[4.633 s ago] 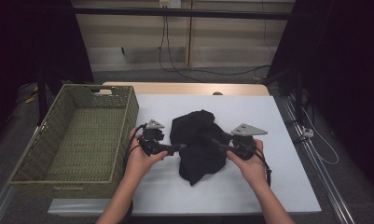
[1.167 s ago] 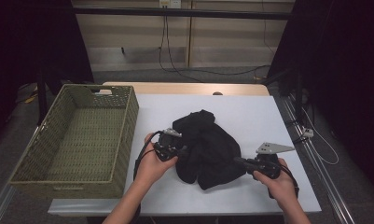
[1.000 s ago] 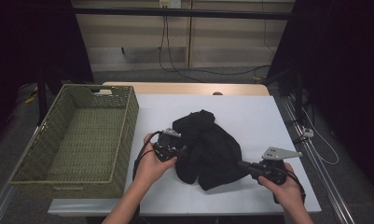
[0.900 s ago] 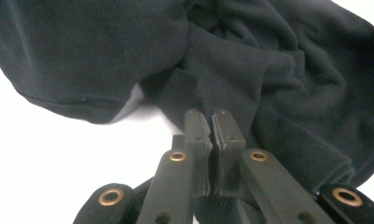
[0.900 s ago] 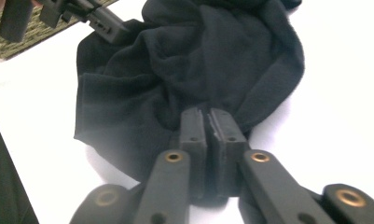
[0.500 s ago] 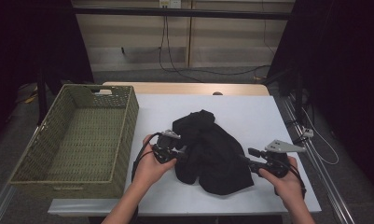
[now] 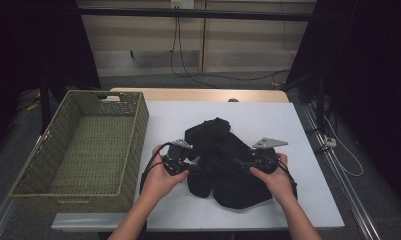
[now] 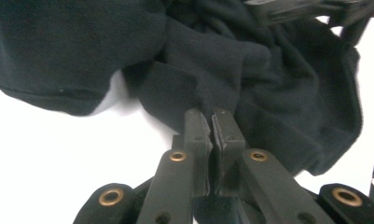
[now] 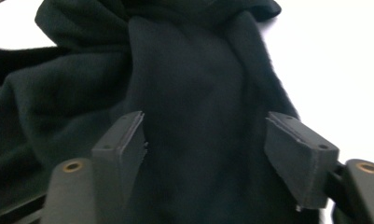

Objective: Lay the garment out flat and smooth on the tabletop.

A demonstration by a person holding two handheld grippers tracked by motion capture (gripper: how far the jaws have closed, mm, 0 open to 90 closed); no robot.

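A crumpled black garment [image 7: 220,150] lies in the middle of the white table [image 7: 308,205]. My left gripper [image 7: 191,169] sits at the garment's left edge; in the left gripper view [image 8: 211,119] its jaws are shut on a fold of the black cloth [image 8: 250,70]. My right gripper [image 7: 239,163] rests over the garment's right part. In the right gripper view [image 9: 205,140] its jaws have just been opening and stand wide apart, with the dark cloth [image 9: 189,70] lying between them and the pads off it.
A green woven basket [image 7: 138,125] stands along the table's left side, with nothing inside. Bare white tabletop surrounds the garment at the back, right and front. Cables [image 7: 338,145] run past the table's right edge.
My right gripper has let go of the cloth, opened wide, and moved left from the front right of the table onto the garment. The left gripper has kept still.
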